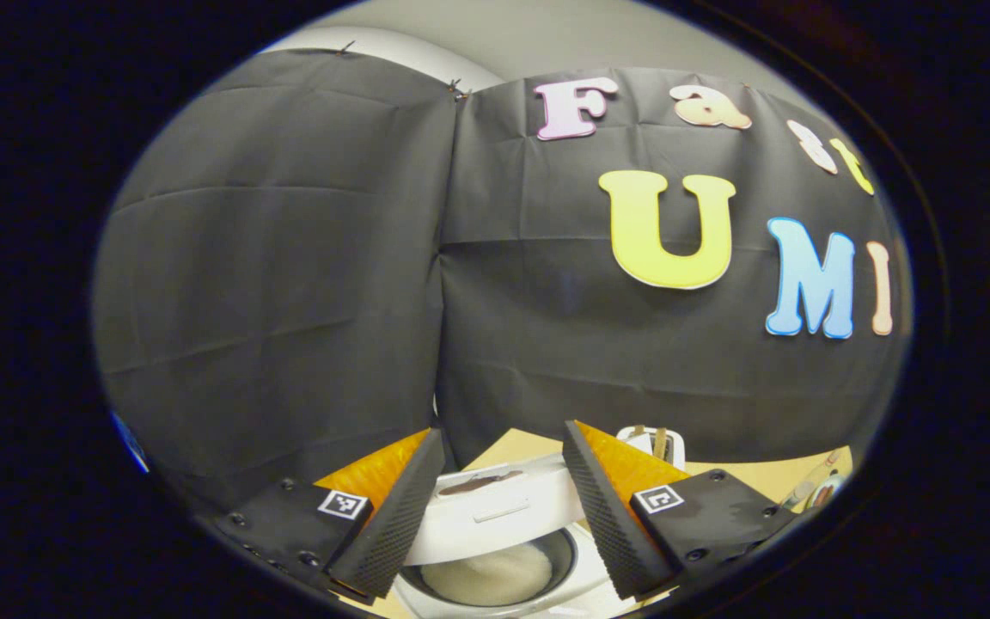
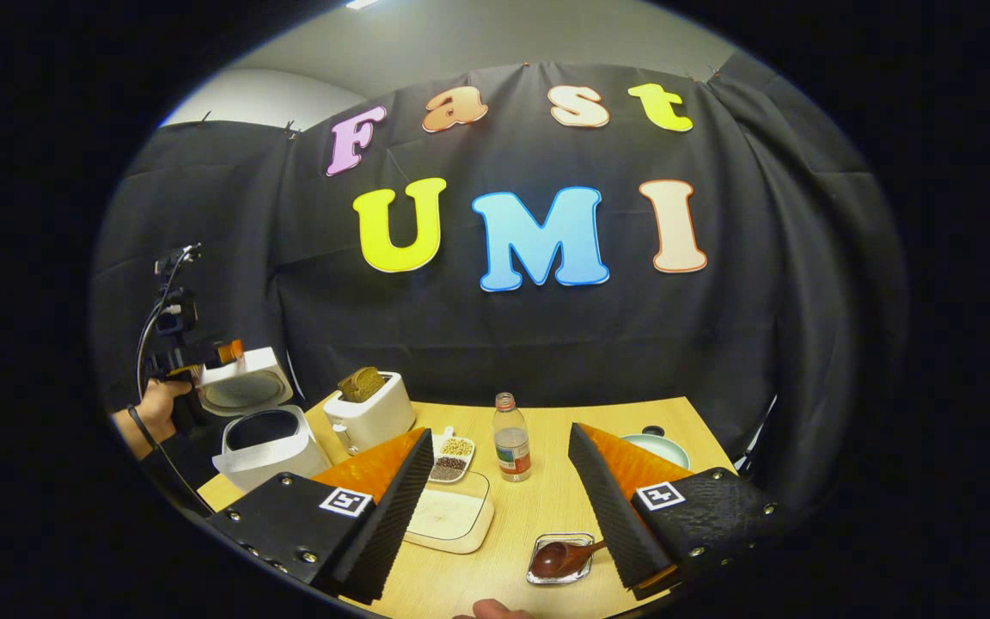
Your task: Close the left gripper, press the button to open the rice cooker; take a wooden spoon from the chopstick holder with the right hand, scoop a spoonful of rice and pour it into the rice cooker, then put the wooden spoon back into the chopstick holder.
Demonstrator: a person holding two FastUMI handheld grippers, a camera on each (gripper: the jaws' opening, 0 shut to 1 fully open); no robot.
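Note:
The white rice cooker (image 2: 261, 451) stands at the table's left end with its lid (image 2: 241, 389) swung up. A hand (image 2: 151, 404) holds my left gripper (image 2: 203, 357) just behind that lid. In the left gripper view my left gripper (image 1: 504, 428) is open above the raised lid (image 1: 495, 507), and the inner pot (image 1: 486, 574) below holds something pale that looks like rice. My right gripper (image 2: 499, 430) hangs open and empty over the table. A dark wooden spoon (image 2: 559, 557) lies in a small clear holder (image 2: 538, 574) just left of its right finger. A clear box of rice (image 2: 448, 516) sits beside its left finger.
A white toaster (image 2: 370, 411) with bread stands behind the cooker. A divided dish of beans (image 2: 452, 456), a small bottle (image 2: 512, 447) and a pale green dish (image 2: 658, 447) sit mid-table. A fingertip (image 2: 491, 609) shows at the near edge. Black cloth walls the booth.

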